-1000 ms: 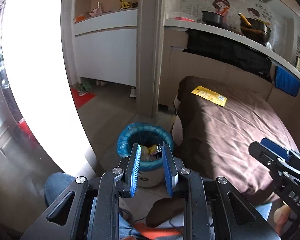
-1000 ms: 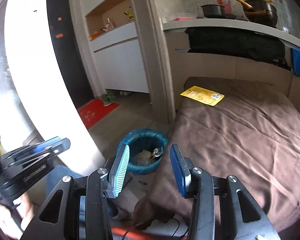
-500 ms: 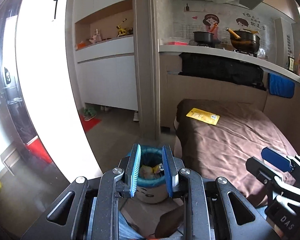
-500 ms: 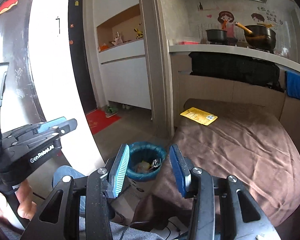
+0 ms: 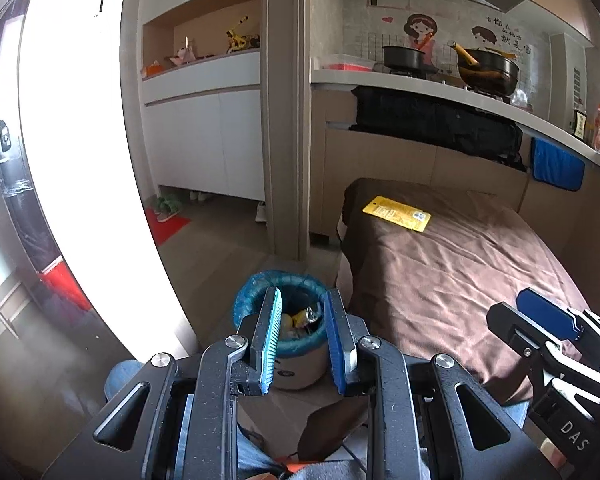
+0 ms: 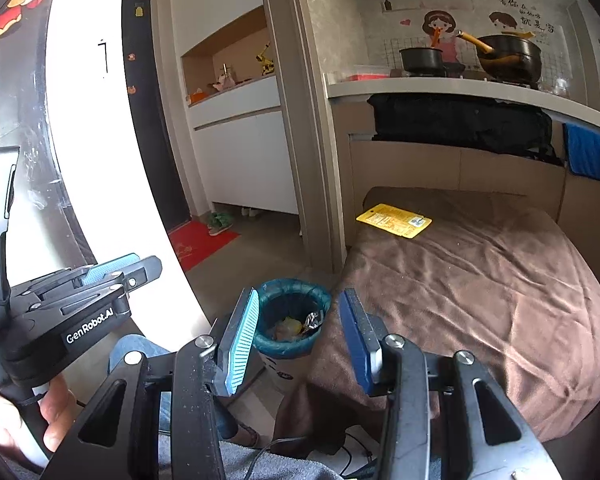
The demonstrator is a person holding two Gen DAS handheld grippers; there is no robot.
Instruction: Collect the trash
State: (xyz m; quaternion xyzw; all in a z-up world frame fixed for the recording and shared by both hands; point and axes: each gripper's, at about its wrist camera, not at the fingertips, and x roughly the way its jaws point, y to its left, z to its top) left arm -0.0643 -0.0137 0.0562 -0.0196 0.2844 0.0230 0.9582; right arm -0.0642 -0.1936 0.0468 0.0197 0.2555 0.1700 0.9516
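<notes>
Left gripper: jaws part-spread, nothing between the blue ribbed pads; the bin shows through the gap.
Right gripper: jaws spread wider, also empty.
Change in view: compared with one second ago, both cameras have tipped upward. The bin has slid lower in each picture, and the kitchen counter with its two dark pots now shows in full.
Change in jaws: none; both gaps look the same as one second ago.
Remaining trash: flat yellow rectangular packet with printed label, lying on the brown wrinkled cloth cover near its far left corner, well apart from both grippers.
Bin: small round trash bin lined with a blue plastic bag, on the floor just beside the near left corner of the cover; crumpled wrappers lie inside.
Task meaning: judged from the empty jaws and the raised aim, the bin step is over and the packet is the next pickup.
Next move calls for: a forward reach over the cover, probably by the right gripper.
</notes>
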